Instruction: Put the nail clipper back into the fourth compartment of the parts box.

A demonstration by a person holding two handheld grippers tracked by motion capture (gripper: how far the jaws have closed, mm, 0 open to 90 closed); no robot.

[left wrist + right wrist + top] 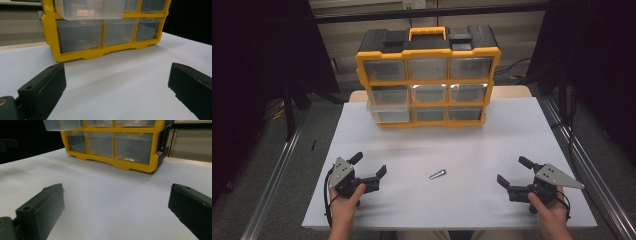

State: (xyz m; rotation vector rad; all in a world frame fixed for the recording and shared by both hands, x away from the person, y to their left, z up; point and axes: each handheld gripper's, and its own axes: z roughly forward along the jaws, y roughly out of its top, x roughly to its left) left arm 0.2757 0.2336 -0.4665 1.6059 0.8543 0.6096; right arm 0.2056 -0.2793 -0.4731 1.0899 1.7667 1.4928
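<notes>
Two hand-held grippers rest low over the near part of the white table point(492, 135), one at each side. Between them, nearly midway and touching neither, lies a small metal piece point(437, 174), flat on the bare surface, with its long axis slanting. Left gripper point(371, 167), held by the person's left hand point(344, 200), has its jaws spread wide with nothing between them; in the left gripper view bare tabletop lies between the two black jaws. Right gripper point(515, 171), held by the right hand point(549, 207), is likewise spread and empty. Farther off, at the far middle of the table, stands a yellow organizer case point(428, 75) with clear drawers. Its left drawer of the middle row point(388, 98) is pulled partly out toward the near side.
</notes>
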